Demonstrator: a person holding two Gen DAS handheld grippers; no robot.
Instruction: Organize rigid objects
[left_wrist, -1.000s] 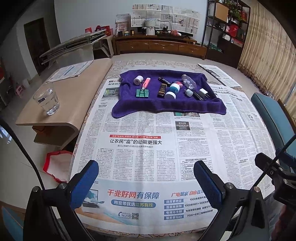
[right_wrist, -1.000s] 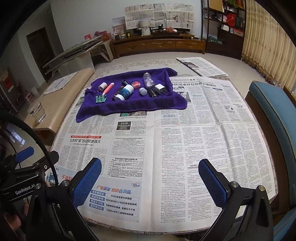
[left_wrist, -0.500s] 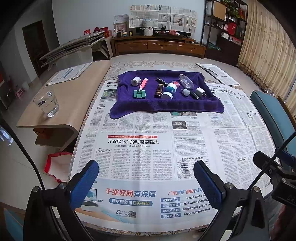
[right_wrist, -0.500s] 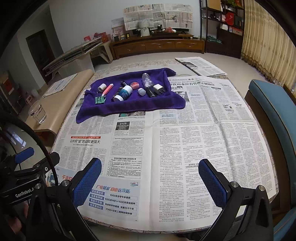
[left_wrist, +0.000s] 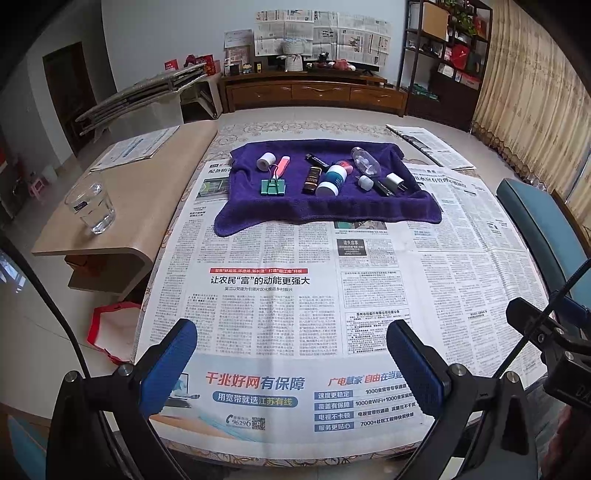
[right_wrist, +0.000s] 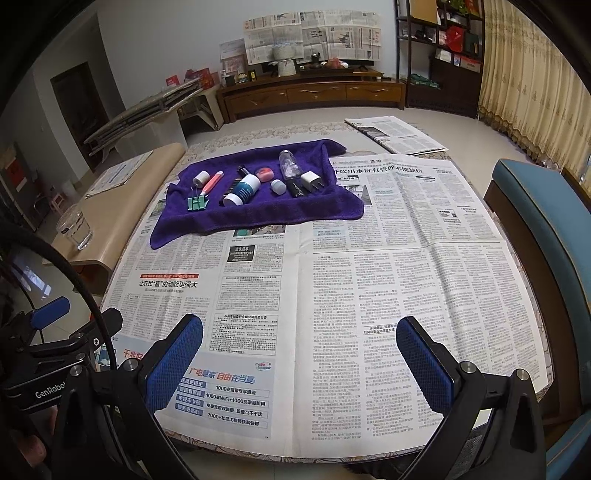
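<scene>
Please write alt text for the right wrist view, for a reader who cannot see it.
The open right gripper, holding nothing, hovers over a newspaper-covered table. Farther away, a purple towel holds small items, among them a green binder clip, a white charger plug and a clear bottle.

A counter (left_wrist: 221, 136) with a patterned cover is spread with open newspaper sheets (left_wrist: 295, 295). A purple towel (left_wrist: 258, 218) lies on the newspaper at the far end. Another newspaper (right_wrist: 395, 136) lies at the far right corner.
</scene>
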